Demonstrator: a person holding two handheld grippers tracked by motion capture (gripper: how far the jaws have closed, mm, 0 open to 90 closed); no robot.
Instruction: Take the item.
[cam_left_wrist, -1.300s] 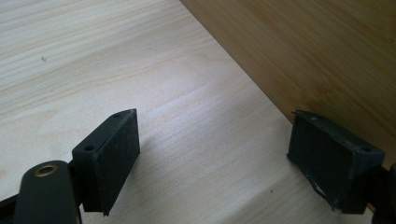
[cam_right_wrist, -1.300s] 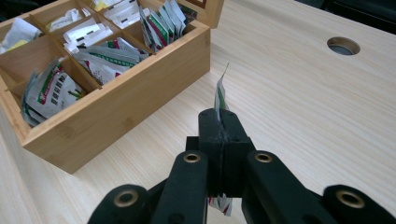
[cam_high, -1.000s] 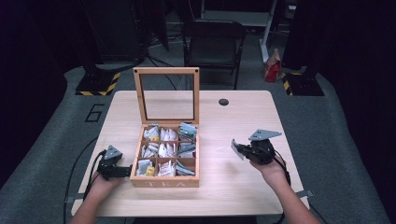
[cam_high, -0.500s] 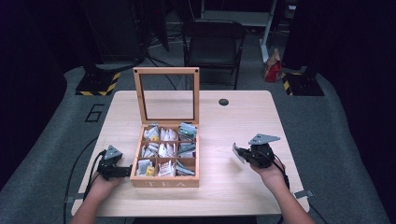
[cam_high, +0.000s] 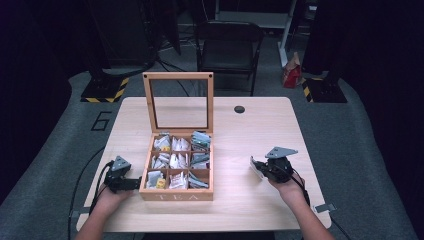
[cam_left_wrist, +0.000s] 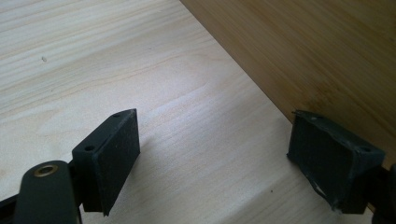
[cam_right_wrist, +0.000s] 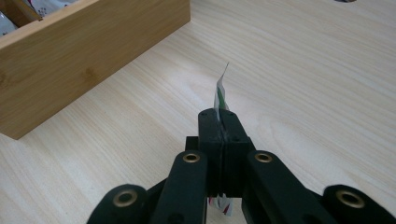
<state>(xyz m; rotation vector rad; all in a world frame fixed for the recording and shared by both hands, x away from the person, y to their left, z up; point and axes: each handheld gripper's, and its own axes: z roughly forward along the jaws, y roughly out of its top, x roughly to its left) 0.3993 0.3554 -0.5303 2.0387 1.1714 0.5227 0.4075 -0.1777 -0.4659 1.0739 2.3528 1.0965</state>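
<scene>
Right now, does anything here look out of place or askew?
One tea bag packet is outside the tea box, pinched edge-on in the right gripper above the table. Otherwise nothing stands out.

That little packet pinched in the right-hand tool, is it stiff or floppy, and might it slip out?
The tea packet looks thin and light: edge-on it is a sliver, so it probably bends easily. It stands upright above the shut right gripper, suggesting some stiffness. The jaws clamp only its middle, so it may pivot or slip if tugged.
</scene>
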